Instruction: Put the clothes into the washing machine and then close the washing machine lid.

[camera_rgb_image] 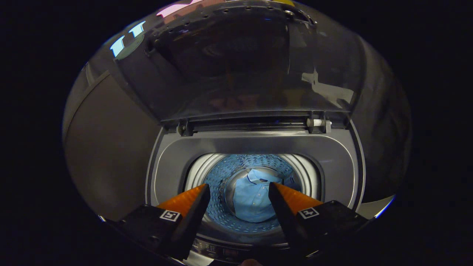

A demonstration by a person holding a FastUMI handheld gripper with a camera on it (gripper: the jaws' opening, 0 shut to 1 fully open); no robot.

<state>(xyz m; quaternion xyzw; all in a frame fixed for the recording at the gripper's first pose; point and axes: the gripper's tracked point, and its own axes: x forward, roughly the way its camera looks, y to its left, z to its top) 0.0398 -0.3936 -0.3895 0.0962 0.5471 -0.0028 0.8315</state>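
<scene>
**One garment in the drum, lid yet to be closed**

Item 1. Gripper [239, 192]: the fingers [192, 212] stand well apart with nothing between them and nothing held. They are poised above the front edge of the washing machine [255, 142], pointing down toward its opening.

Item 2. Control strip [221, 252]: a dark panel along the machine's near edge, just beneath the fingers. Its markings are too small to make out.

Item 3. Drum [221, 218]: perforated wall, lit bluish, seen between and beyond the fingers.

Item 4. Shirt [251, 201]: a light blue collared garment with a button placket, lying at the bottom of the drum, well apart from the fingers. Whether other clothes lie under it cannot be told in this dim light.

Item 5. Lid [236, 66]: smoky and see-through, raised upright on its hinges [317, 125] at the far side of the opening.

Status. Loading appears done as far as this one shirt goes. Remaining: bring the lid down over the opening, which likely calls for reaching past the drum to the lid's upper edge.
</scene>
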